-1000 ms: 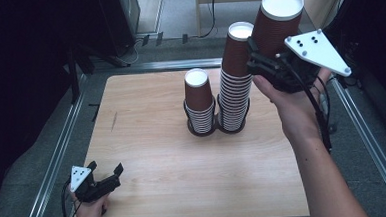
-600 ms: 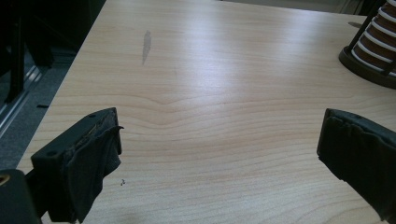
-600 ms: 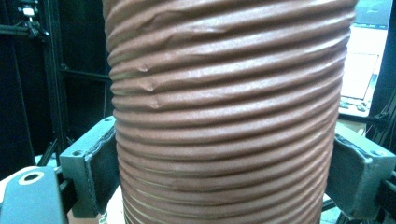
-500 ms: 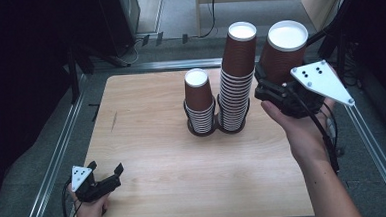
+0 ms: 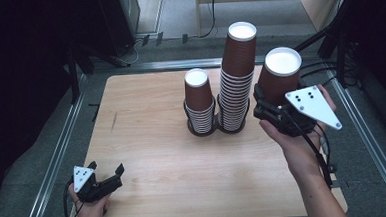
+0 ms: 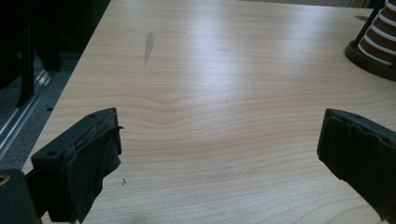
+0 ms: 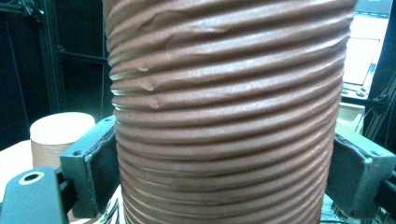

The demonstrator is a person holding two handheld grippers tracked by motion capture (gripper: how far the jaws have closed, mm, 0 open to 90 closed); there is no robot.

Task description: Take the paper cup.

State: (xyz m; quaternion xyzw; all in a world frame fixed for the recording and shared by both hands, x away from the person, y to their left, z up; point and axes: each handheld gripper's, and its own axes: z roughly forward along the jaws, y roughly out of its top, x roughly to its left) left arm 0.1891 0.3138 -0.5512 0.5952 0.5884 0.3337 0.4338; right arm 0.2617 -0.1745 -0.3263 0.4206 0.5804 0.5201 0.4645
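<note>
Right tool (image 5: 264,100) clamped on a single brown ribbed paper cup (image 5: 279,76), white bottom up, i.e. cup inverted. Pads press both sides of the cup wall low on its body; in the right gripper view the ribbed wall (image 7: 224,116) sits squarely between the two jaws, touching each. Cup is held off the table (image 5: 147,141), just right of the tall cup stack (image 5: 238,81) and apart from it. Cup top sits below the top of the tall stack.

Short cup stack (image 5: 199,103) stands just left of the tall one, both inverted, each in a dark ring base, near the table's far middle.

Left tool (image 5: 110,177) rests at the near left corner of the table, jaws spread wide, nothing between them; bare wood shows between the jaws in the left gripper view. Well apart from both stacks.
</note>
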